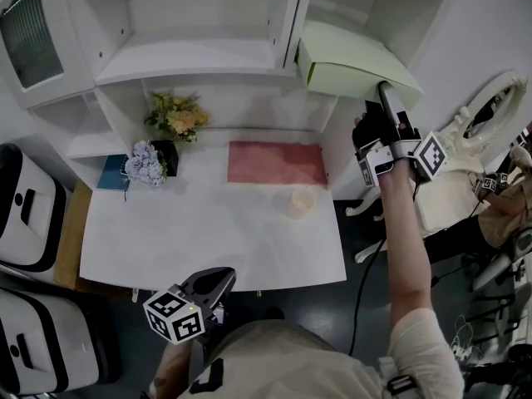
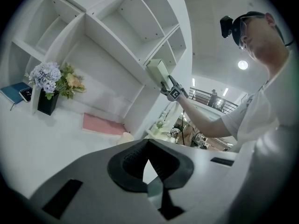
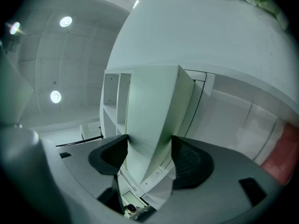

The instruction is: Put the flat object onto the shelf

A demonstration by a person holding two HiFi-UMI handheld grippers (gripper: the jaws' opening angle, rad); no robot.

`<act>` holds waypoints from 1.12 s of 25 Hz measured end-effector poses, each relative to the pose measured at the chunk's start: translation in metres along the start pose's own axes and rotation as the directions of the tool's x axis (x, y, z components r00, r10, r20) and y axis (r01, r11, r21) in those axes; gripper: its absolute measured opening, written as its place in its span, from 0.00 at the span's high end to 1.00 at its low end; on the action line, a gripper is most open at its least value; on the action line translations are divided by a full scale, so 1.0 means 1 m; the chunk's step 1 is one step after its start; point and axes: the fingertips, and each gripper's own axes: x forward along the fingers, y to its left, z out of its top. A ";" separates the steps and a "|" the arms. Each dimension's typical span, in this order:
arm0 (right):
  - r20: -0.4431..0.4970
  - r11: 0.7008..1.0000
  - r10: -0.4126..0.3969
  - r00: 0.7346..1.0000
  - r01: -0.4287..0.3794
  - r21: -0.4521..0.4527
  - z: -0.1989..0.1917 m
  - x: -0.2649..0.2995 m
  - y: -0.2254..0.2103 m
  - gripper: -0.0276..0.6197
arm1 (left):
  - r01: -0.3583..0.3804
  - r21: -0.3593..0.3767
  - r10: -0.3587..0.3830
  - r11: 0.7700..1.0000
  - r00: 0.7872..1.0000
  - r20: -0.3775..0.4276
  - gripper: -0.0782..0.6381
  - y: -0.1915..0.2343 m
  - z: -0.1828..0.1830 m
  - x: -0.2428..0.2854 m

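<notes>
The right hand-held gripper (image 1: 386,91) clamps the pale green flat box (image 1: 353,61) by its near edge, jaws wide and both pads pressed against the box's faces. The box is at 1 o'clock from the desk (image 1: 208,231), at the mouth of the right-hand compartment of the white shelf unit (image 1: 208,56); whether it bears on the board yet I cannot tell. To do this well, level the box, slide it deep enough that most of it rests on the board, then part the jaws; an early release risks it tipping out. The left hand-held gripper (image 1: 218,281) hangs at 6 o'clock, jaws closed on nothing
</notes>
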 end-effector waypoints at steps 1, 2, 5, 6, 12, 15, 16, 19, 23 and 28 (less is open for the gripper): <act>-0.001 1.000 -0.001 1.000 0.001 -0.002 0.000 0.000 0.000 0.49 | 0.000 0.000 0.000 1.000 1.000 0.002 0.87 0.000 0.000 0.000; -0.001 1.000 -0.002 1.000 0.002 -0.005 0.000 0.001 0.000 0.49 | 0.000 0.000 0.000 1.000 1.000 0.003 0.87 0.000 -0.001 -0.001; 0.001 1.000 0.004 1.000 -0.004 -0.009 0.000 0.002 0.000 0.49 | 0.000 0.000 0.000 1.000 1.000 0.007 0.87 0.000 -0.003 -0.003; 0.001 1.000 0.007 1.000 -0.007 -0.006 0.000 0.002 0.000 0.49 | 0.000 -0.001 0.000 1.000 1.000 0.008 0.87 0.000 -0.003 -0.003; -0.010 1.000 0.005 1.000 -0.005 -0.019 0.002 0.002 -0.002 0.48 | 0.003 0.001 -0.003 1.000 1.000 0.007 0.87 0.000 -0.002 -0.002; -0.020 0.997 -0.017 1.000 0.015 -0.074 0.003 0.001 -0.002 0.47 | 0.004 0.002 -0.004 1.000 1.000 0.009 0.87 -0.002 0.000 -0.003; -0.028 0.994 -0.027 0.999 0.024 -0.102 0.003 0.001 -0.001 0.47 | 0.004 0.002 -0.004 1.000 1.000 0.009 0.87 -0.003 0.001 -0.003; -0.047 0.989 -0.022 0.999 0.015 -0.146 0.001 -0.002 0.006 0.44 | 0.000 0.005 0.000 1.000 1.000 0.008 0.87 -0.003 0.003 -0.005; -0.090 0.978 -0.034 0.995 0.014 -0.207 -0.005 -0.011 0.017 0.44 | -0.005 0.021 0.005 1.000 1.000 0.004 0.87 -0.002 0.005 -0.009; -0.193 0.957 -0.068 0.979 0.009 -0.290 -0.040 -0.027 0.030 0.44 | -0.004 0.043 0.004 0.999 1.000 0.001 0.87 0.001 0.010 -0.015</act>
